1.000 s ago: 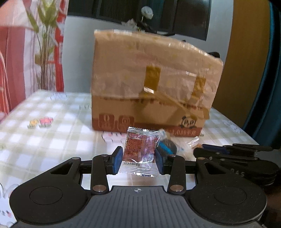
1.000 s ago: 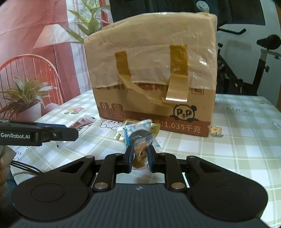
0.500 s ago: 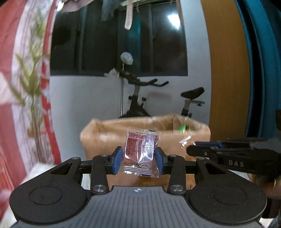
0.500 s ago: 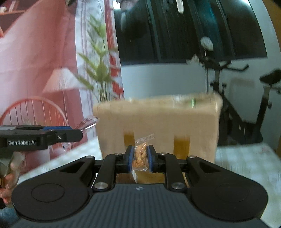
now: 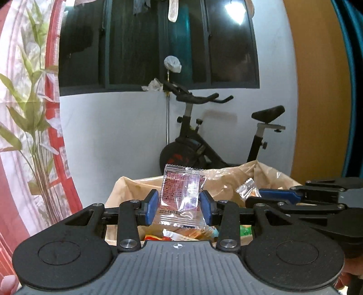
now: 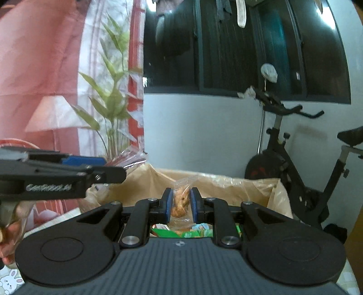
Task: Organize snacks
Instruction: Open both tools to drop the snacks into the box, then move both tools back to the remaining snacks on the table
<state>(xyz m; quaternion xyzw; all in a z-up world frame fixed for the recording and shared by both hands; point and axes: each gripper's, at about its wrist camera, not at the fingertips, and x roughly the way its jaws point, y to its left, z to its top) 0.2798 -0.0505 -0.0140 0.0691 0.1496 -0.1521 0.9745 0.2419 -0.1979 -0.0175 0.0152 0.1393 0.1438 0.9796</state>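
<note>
1. A pale grey-white wall (image 5: pixel 118 136) fills the middle of both views.
2. Above it sits a wide dark window (image 5: pixel 158 45) with black frames; a bright light (image 5: pixel 236 13) reflects in the glass.
3. A black exercise bike (image 5: pixel 204 145) stands against the wall, something white wrapped at its handlebar.
4. A red and white curtain (image 6: pixel 45 68) printed with green bamboo leaves hangs at the left.
5. A brown door (image 5: pixel 317 90) stands at the right.

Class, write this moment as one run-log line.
left gripper: shut on clear red-printed sachet | right gripper: shut on clear cookie packet | both above open cardboard box
</note>
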